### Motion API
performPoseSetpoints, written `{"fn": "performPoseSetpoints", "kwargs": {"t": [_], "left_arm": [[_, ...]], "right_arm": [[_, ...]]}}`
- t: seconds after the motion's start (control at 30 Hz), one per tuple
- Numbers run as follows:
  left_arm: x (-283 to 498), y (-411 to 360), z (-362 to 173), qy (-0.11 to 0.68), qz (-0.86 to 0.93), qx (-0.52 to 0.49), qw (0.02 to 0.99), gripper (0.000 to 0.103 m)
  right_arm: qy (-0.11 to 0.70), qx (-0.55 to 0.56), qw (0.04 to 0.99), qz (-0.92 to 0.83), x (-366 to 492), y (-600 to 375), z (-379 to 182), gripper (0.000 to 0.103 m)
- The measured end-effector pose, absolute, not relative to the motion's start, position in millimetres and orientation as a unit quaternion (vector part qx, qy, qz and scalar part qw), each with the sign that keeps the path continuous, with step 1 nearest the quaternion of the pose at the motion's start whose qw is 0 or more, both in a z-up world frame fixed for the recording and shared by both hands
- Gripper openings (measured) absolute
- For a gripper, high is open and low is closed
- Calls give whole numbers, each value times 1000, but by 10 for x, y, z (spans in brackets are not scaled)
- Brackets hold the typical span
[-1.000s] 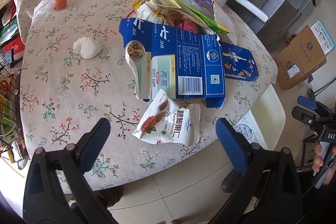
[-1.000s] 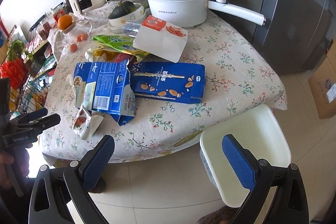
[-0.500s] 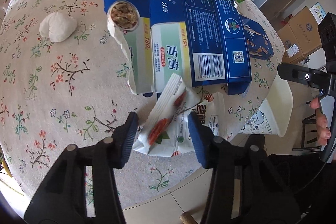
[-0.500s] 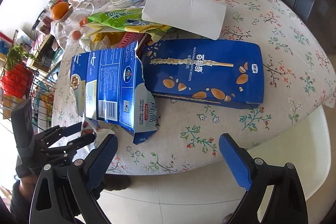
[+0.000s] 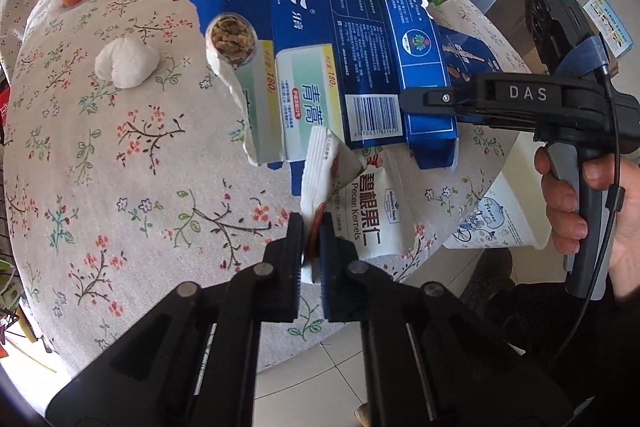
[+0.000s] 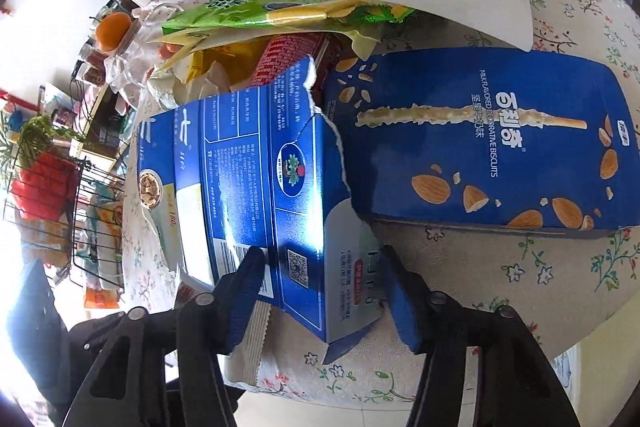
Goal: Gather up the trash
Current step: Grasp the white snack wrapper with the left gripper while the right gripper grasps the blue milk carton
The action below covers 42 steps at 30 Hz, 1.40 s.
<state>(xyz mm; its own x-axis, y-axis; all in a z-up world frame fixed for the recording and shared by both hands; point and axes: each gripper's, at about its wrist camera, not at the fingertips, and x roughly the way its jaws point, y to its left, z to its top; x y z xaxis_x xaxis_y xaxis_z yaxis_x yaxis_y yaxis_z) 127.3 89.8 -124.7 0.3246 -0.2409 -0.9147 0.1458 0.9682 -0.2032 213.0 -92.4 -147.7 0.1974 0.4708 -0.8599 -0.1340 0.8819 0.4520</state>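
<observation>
Both grippers have dropped toward the table edge since the earlier frames, and their jaws have just been closing; the left gripper (image 5: 311, 243) now pinches the near corner of the white crinkled pecan-kernel snack packet (image 5: 360, 205), its pads pressed together on the foil so that the packet's torn flap stands up between them; the right gripper (image 6: 322, 269) has come in around the near end of the torn, flattened blue cardboard carton (image 6: 256, 187), one finger lying over the barcode and the other beside the carton's right flap; whether its pads press the card cannot be told. Seen from the left wrist, the right gripper reaches in from the right across that carton, a hand (image 5: 576, 211) wrapped round its handle; the packet lies partly under the carton at the table's front edge. Beyond the carton lies a long blue almond biscuit-stick box (image 6: 480, 139); behind both sits a heap of green and yellow wrappers (image 6: 280, 13). On the floral tablecloth (image 5: 120, 155), well to the left, rests a crumpled white tissue ball (image 5: 127, 62).
</observation>
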Motion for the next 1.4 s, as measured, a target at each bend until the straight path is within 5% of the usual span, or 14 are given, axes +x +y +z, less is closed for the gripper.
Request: {"fn": "performPoseSetpoints", "kwargs": {"t": [0.03, 0.07, 0.7, 0.93, 1.4], "left_arm": [[1259, 914, -1239, 568, -119, -42, 813, 8], [1244, 944, -1222, 566, -119, -44, 815, 8], [985, 1045, -453, 459, -130, -77, 875, 7], [1055, 605, -399, 449, -162, -62, 876, 7], [1170, -632, -512, 451, -249, -5, 857, 7]], "right_arm": [[604, 150, 753, 212, 2126, -929, -1473, 30], [606, 158, 748, 219, 2119, -930, -1466, 28], [512, 154, 802, 266, 1609, -1405, -426, 22], [478, 183, 823, 245, 1347, -2017, -90, 12], [456, 225, 852, 128, 717, -3610, -70, 12]]}}
